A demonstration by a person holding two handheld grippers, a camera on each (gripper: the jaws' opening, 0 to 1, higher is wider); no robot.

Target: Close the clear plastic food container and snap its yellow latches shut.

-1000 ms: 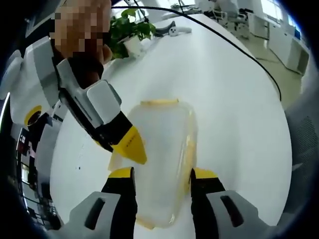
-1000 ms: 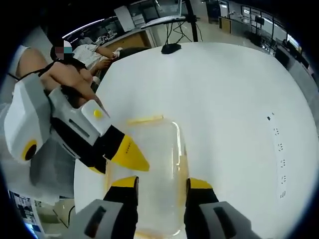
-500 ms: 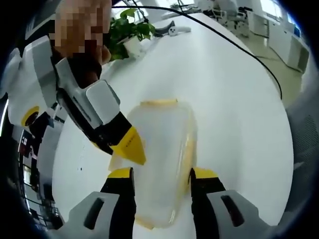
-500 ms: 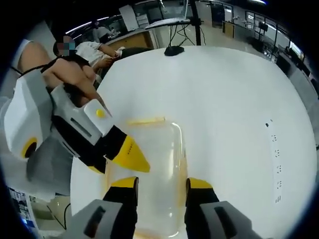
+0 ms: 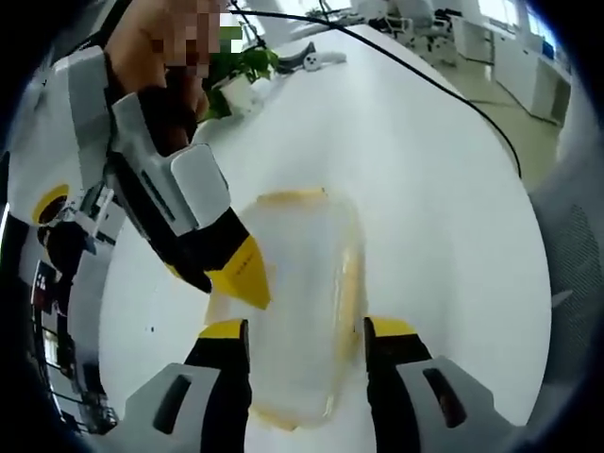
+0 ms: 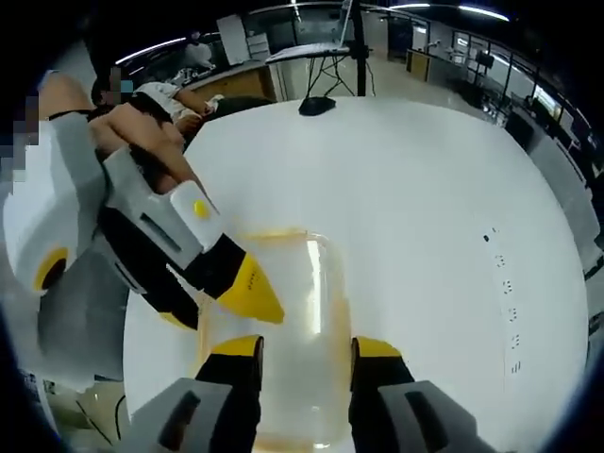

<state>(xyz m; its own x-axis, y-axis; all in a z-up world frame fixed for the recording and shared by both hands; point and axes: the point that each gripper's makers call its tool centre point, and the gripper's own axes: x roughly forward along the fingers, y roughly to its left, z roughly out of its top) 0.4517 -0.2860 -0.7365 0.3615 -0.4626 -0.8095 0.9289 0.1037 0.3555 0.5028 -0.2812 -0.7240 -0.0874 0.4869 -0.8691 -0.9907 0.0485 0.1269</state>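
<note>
The clear plastic container (image 5: 300,283) lies on the white table (image 5: 425,208), lid on top. A yellow latch (image 5: 293,198) marks its far end and another yellow latch (image 5: 350,283) runs along its right side. My left gripper (image 5: 307,328) is open, its jaws straddling the near end of the container. My right gripper (image 5: 241,278) reaches in from the upper left, a yellow tip on the container's left edge. In the right gripper view the container (image 6: 283,321) sits between the open jaws of my right gripper (image 6: 306,347). There my left gripper (image 6: 253,293) touches the container's left rim.
A potted plant (image 5: 241,71) stands at the table's far side, and a black cable (image 5: 444,80) runs across the table. A black stand base (image 6: 316,104) sits at the far edge. A person (image 6: 175,99) sits behind it. Small dark marks (image 6: 502,283) dot the table.
Both views have shifted slightly with the hands. The grippers keep the same places at the container, which has not moved.
</note>
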